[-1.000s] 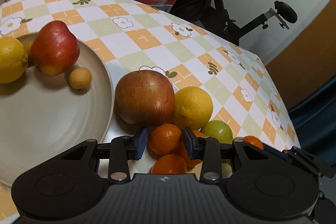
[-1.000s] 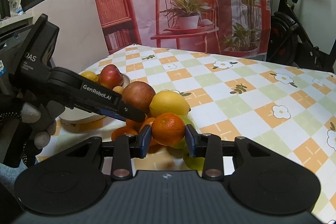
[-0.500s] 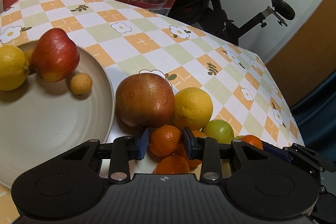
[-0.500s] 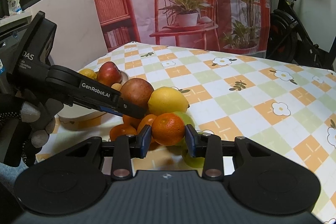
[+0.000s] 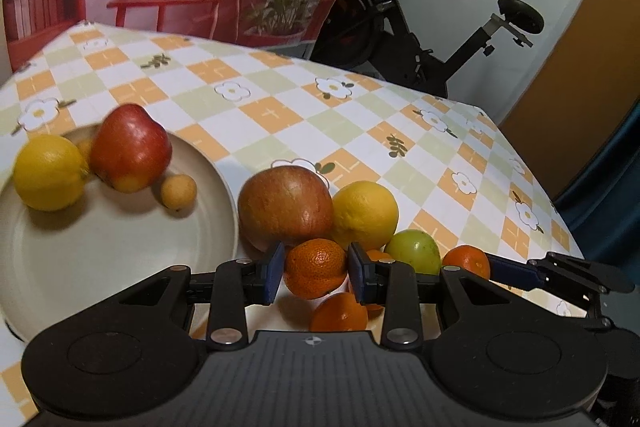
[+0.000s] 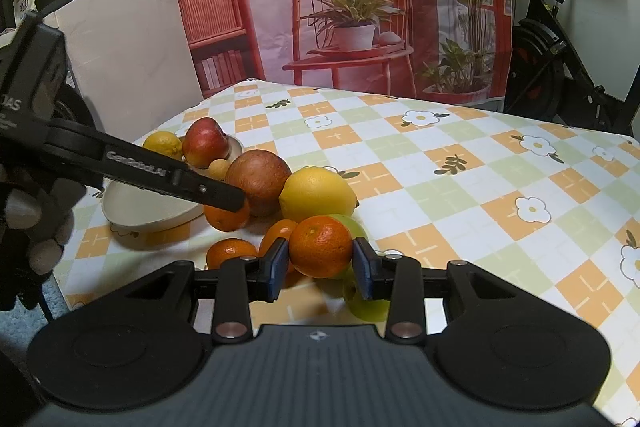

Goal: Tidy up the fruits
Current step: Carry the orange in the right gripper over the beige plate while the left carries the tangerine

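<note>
My left gripper (image 5: 316, 273) is shut on a small mandarin (image 5: 316, 267) and holds it just above the fruit pile. In the right wrist view that gripper (image 6: 236, 201) comes in from the left with the mandarin (image 6: 227, 217) at its tip. My right gripper (image 6: 320, 271) is shut on another mandarin (image 6: 320, 247), which shows in the left wrist view (image 5: 466, 261). The pile holds a big reddish apple (image 5: 286, 211), a lemon (image 5: 364, 215), a green fruit (image 5: 414, 251) and a loose mandarin (image 5: 346, 313). On the cream plate (image 5: 100, 267) lie a lemon (image 5: 48, 173), a red apple (image 5: 130, 147) and a small yellow fruit (image 5: 179, 191).
The checked tablecloth (image 6: 460, 187) stretches bare to the right and far side. Two loose mandarins (image 6: 230, 253) lie near the plate (image 6: 152, 211). A second green fruit (image 6: 364, 303) sits under my right jaws. A gloved hand (image 6: 36, 227) holds the left gripper. An exercise bike (image 5: 420, 39) stands past the table.
The left jaws closed onto the mandarin, then the left gripper rose with it and rolled a little. The right gripper and its mandarin stayed still.
</note>
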